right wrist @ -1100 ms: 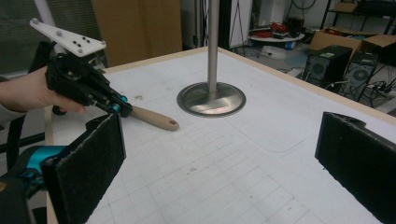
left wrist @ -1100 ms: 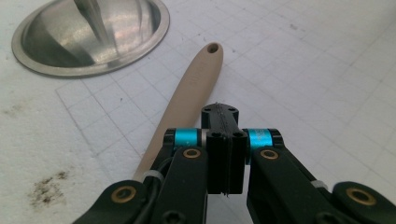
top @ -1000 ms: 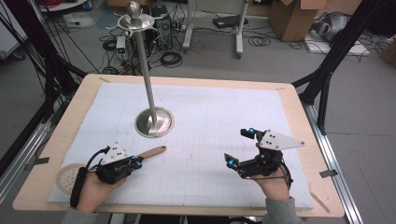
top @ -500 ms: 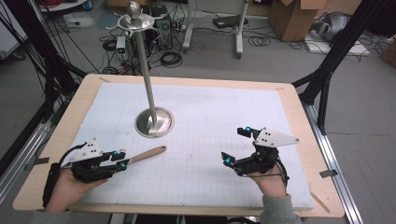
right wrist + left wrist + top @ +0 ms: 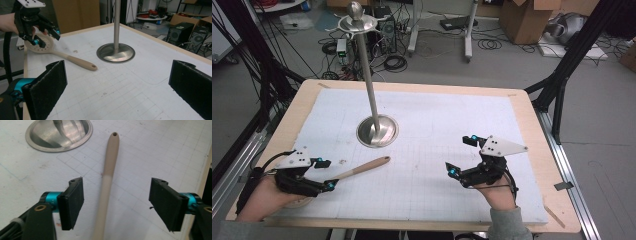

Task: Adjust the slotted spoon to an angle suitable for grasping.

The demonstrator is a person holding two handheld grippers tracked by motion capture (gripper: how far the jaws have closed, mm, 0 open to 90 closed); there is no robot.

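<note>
We note the left gripper (image 5: 324, 174) at seven o'clock on the table, jaws apart astride the slotted spoon (image 5: 357, 170) handle, not clamped. The spoon lies flat, its handle pointing toward the metal stand base (image 5: 377, 131). The right gripper (image 5: 460, 157), jaws wide apart, hovers at five o'clock.

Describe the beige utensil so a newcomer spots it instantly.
On the white gridded mat, find the metal stand with its round base. Just front-left lies the slotted spoon, handle between the open left gripper jaws. It's the table's lone beige thing, hole at handle tip.
</note>
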